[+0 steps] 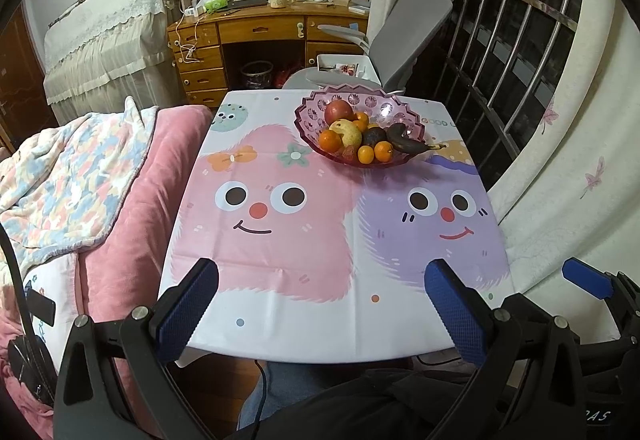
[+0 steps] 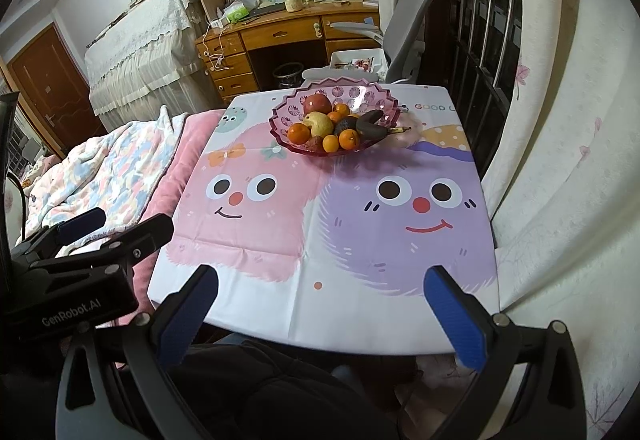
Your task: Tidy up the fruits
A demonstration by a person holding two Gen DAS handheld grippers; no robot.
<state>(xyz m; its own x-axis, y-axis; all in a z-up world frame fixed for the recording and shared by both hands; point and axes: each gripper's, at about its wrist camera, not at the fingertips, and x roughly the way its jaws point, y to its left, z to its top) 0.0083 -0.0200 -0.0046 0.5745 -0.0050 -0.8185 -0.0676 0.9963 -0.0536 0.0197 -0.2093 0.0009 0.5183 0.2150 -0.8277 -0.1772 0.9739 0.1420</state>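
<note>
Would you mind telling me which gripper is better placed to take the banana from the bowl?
Probably the right gripper: the banana lies on the right side of the pink bowl. Both grippers are open and empty, back at the table's near edge.

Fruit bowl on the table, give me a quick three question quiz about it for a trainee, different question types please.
1. True or false: the pink bowl stands at the far end of the table, away from both tongs.
2. Multiple choice: the dark banana lies on which side of the bowl in both views? A) left B) right C) outside it, on the cloth
3. Fill in: the left tongs and right tongs are both ____, holding nothing.

Key: 1 true; 2 B; 3 open. The red apple sits at the back of the pile, the small oranges at the front.
</note>
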